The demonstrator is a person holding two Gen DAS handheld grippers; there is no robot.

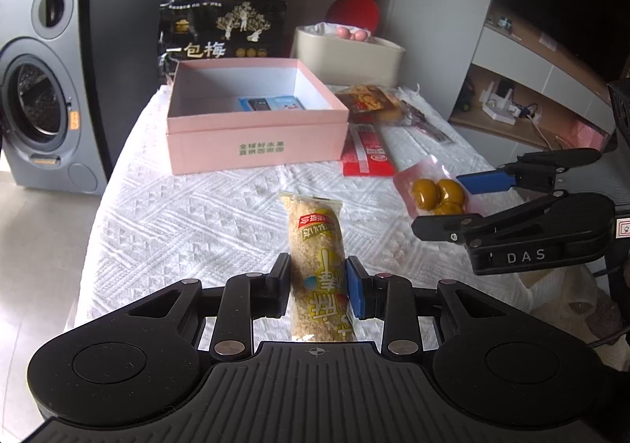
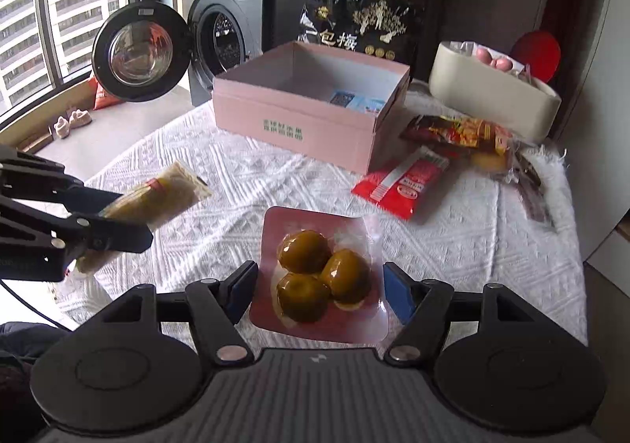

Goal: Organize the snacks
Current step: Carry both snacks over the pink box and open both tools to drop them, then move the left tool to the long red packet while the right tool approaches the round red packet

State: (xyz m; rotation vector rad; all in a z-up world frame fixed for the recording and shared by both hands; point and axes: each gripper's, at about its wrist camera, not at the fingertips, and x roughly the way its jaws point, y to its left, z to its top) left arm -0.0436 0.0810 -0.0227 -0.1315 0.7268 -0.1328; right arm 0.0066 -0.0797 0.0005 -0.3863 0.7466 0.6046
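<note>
with the rice bar point(image 1: 319, 265) clamped in the left gripper point(image 1: 318, 287) above the cloth, the egg pack point(image 2: 321, 277) lies between the half-open, untouching pads of the right gripper point(image 2: 321, 291), which should be centred before being closed, short of the pink box point(image 2: 311, 108).

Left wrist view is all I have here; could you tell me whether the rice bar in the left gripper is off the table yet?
Observer: It appears so. From the right wrist view, the left gripper holds the rice bar above the white cloth.
Operator: Thank you. Where do the right gripper's pads sit on the pouch?
Observer: The right gripper straddles the pouch, with one pad at each side edge. I cannot tell whether they press.
Operator: Is the washing machine's door open?
Observer: Yes, the round door is swung wide open.
</note>
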